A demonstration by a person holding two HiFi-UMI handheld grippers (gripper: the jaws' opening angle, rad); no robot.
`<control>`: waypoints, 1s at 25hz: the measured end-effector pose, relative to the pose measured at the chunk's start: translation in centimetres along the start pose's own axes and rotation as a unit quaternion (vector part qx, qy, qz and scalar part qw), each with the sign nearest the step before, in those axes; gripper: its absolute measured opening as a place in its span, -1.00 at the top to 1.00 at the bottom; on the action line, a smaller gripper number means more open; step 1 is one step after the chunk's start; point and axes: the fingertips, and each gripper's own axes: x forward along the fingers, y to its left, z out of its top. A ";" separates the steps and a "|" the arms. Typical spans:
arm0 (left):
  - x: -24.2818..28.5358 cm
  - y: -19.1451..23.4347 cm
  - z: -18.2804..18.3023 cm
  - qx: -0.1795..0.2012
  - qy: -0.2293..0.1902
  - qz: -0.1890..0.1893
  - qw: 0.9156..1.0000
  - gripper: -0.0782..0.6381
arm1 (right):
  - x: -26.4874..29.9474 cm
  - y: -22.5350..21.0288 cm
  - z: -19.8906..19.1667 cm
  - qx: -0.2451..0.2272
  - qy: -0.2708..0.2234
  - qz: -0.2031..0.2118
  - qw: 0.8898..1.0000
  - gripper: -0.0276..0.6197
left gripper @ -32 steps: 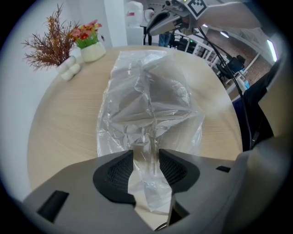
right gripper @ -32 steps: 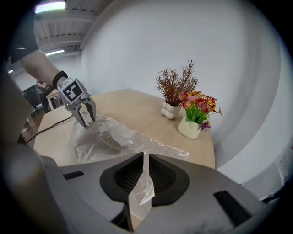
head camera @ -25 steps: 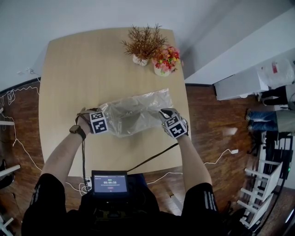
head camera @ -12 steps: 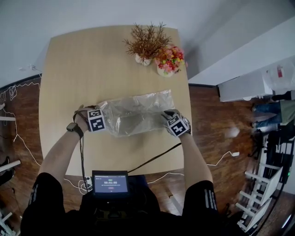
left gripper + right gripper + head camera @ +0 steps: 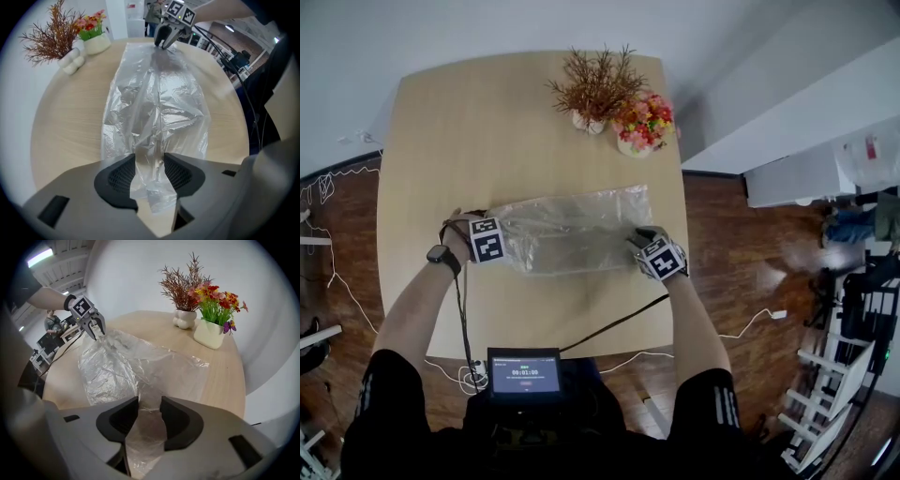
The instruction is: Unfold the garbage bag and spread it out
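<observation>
Closest in, a small screen (image 5: 523,373) glows at the person's chest, and a black cable (image 5: 609,324) runs over the near edge of the wooden table (image 5: 450,131). Just beyond, the left gripper (image 5: 490,240) points straight down at one end of the clear garbage bag (image 5: 572,230), its jaws spread with a bunched strand of plastic lying loose between them. The right gripper (image 5: 652,251) tilts down at the opposite end. Its jaws have just been opening and stand apart, with the bag's end slack between them. The bag lies flat but wrinkled, stretched lengthwise on the table between the two tools. Farther back stand a dried brown plant (image 5: 592,86) in a white vase and, just beside it, a pot of bright flowers (image 5: 641,122).
</observation>
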 end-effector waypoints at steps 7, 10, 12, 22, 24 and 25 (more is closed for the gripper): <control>-0.1 1.0 -0.7 0.015 0.022 -0.007 1.000 0.14 | 0.3 -0.4 -0.9 0.033 -0.015 -0.007 0.999 0.32; -0.2 1.4 -1.0 0.025 0.032 -0.010 0.999 0.12 | 0.3 -0.2 -1.0 0.039 -0.023 -0.012 0.999 0.31; -0.2 1.7 -1.1 0.029 0.035 -0.012 0.999 0.12 | 0.2 0.0 -1.0 0.042 -0.026 -0.014 0.999 0.30; 0.0 1.6 -1.1 0.036 0.042 -0.034 0.998 -0.01 | 0.1 -0.3 -1.1 0.071 -0.036 -0.024 0.997 0.27; 0.0 1.6 -1.1 0.036 0.042 -0.035 0.998 -0.05 | 0.1 -0.3 -1.2 0.075 -0.038 -0.027 0.996 0.27; 0.0 1.6 -1.1 0.036 0.041 -0.035 0.998 -0.05 | 0.1 -0.3 -1.2 0.076 -0.038 -0.028 0.996 0.27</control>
